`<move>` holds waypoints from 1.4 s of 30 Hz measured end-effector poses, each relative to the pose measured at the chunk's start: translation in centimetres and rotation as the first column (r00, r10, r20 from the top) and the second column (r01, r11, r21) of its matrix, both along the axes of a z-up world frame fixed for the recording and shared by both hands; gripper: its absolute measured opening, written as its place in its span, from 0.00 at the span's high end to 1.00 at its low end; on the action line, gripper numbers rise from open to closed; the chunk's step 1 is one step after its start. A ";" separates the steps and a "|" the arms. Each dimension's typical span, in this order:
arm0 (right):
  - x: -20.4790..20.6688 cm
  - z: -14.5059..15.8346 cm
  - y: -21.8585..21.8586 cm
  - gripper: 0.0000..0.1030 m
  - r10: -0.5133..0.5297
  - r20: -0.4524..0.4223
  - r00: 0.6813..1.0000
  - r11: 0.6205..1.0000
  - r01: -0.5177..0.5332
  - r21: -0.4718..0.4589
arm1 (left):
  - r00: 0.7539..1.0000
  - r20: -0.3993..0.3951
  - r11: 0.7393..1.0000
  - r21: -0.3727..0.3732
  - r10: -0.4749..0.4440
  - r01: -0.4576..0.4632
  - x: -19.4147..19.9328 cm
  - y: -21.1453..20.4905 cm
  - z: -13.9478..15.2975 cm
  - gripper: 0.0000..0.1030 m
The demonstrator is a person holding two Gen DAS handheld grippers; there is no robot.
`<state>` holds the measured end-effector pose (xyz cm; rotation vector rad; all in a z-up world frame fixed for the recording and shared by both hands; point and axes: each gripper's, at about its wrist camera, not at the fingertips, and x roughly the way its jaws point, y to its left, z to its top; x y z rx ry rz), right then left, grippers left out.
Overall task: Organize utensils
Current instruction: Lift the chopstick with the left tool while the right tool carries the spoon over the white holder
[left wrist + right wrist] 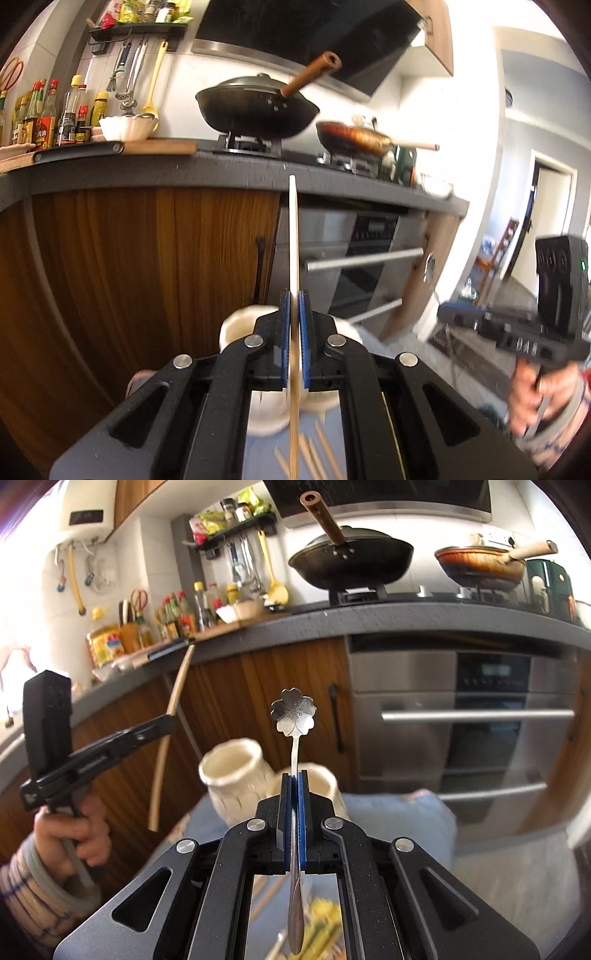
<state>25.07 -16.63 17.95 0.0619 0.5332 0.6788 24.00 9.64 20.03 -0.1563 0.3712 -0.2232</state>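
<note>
My left gripper [294, 295] is shut on a wooden chopstick [293, 229] that stands upright between the blue pads, above a cream ceramic holder [236, 328]. Several more chopsticks [314, 456] lie on the blue cloth below. My right gripper [294, 775] is shut on a silver spoon [294, 716] with a flower-shaped bowl pointing up. Two cream holders stand beyond it, one on the left [236, 775] and one [321, 782] just behind the fingers. The left gripper [168, 722] with its chopstick [173, 720] shows at the left of the right wrist view.
A dark counter edge [221, 173] runs across, with wooden cabinet doors [147, 258] and a steel oven [461, 716] below. A black wok [351, 561] and a frying pan [480, 568] sit on the stove. Sauce bottles [48, 118] stand at the left. A blue cushion [399, 819] carries the holders.
</note>
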 end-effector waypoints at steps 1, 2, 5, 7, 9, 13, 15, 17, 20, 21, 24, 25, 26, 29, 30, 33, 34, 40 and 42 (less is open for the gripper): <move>0.5 0.2 0.4 0.96 0.009 0.002 1.000 1.000 -0.009 0.019 | 1.000 0.012 1.000 -0.008 0.011 -0.010 0.7 0.0 0.4 0.96; 1.2 0.3 0.9 0.96 0.011 0.006 1.000 0.999 -0.011 0.033 | 1.000 0.022 1.000 -0.011 0.018 -0.018 1.3 -0.1 0.6 0.96; 2.7 0.3 2.0 0.96 0.021 0.006 1.000 0.998 -0.021 0.053 | 0.997 0.054 0.999 -0.013 0.047 -0.046 3.3 -0.1 1.6 0.96; 4.1 0.4 2.7 0.96 0.022 0.015 1.000 0.997 -0.023 0.080 | 0.995 0.073 0.998 -0.019 0.062 -0.061 4.2 -0.1 1.9 0.96; 5.4 0.5 3.2 0.96 0.014 0.021 1.000 0.993 -0.016 0.113 | 0.993 0.089 0.997 -0.029 0.075 -0.072 5.2 0.0 2.2 0.96; 7.8 0.3 4.7 0.96 -0.019 0.033 0.999 0.992 0.014 0.127 | 0.988 0.109 0.994 -0.030 0.112 -0.109 7.0 0.1 1.8 0.96; 8.8 0.2 5.5 0.96 -0.030 0.043 0.999 0.992 0.025 0.121 | 0.986 0.111 0.992 -0.032 0.124 -0.121 7.4 0.2 1.1 0.96; 9.3 0.0 6.1 0.96 -0.038 0.054 0.998 0.994 0.033 0.107 | 0.985 0.105 0.991 -0.034 0.133 -0.130 7.7 0.3 0.3 0.96; 9.8 -0.7 7.0 0.96 -0.045 0.067 0.997 0.996 0.040 0.080 | 0.987 0.081 0.990 -0.032 0.141 -0.138 8.2 0.5 -1.4 0.96; 9.9 -1.1 7.2 0.96 -0.049 0.068 0.996 0.997 0.044 0.070 | 0.987 0.069 0.989 -0.031 0.145 -0.143 8.2 0.5 -2.1 0.96; 9.9 -2.6 7.4 0.96 -0.056 0.059 0.997 0.997 0.053 0.049 | 0.989 0.046 0.989 -0.040 0.143 -0.142 7.8 0.8 -3.4 0.96; 9.8 -3.0 7.5 0.96 -0.056 0.058 0.997 0.998 0.054 0.042 | 0.989 0.040 0.989 -0.046 0.142 -0.140 7.6 0.8 -3.8 0.96; 9.7 -3.3 7.4 0.96 -0.055 0.052 0.997 0.998 0.053 0.038 | 0.990 0.031 0.989 -0.052 0.140 -0.138 7.4 0.9 -4.2 0.96; 9.1 -4.4 7.4 0.96 -0.048 0.041 0.998 0.999 0.047 0.016 | 0.993 0.011 0.992 -0.049 0.120 -0.119 6.5 0.8 -5.2 0.96; 8.8 -4.7 7.4 0.96 -0.044 0.039 0.998 0.999 0.044 0.006 | 0.994 0.010 0.993 -0.046 0.111 -0.111 6.1 0.7 -5.5 0.96; 8.1 -5.5 7.5 0.96 -0.035 0.033 0.999 0.999 0.036 -0.025 | 0.994 -0.009 0.994 -0.027 0.104 -0.105 5.5 0.4 -5.9 0.96; 7.9 -5.7 7.6 0.96 -0.032 0.030 0.999 0.999 0.033 -0.036 | 0.994 -0.015 0.994 -0.021 0.104 -0.105 5.4 0.4 -6.0 0.96; 7.6 -6.9 7.7 0.98 -0.030 0.003 1.000 0.997 0.031 -0.077 | 0.992 -0.062 0.994 0.027 0.112 -0.110 5.4 0.1 -6.5 0.96; 7.7 -6.9 7.7 0.98 -0.033 -0.003 0.999 0.996 0.032 -0.078 | 0.991 -0.076 0.993 0.042 0.111 -0.108 5.7 -0.1 -6.6 0.96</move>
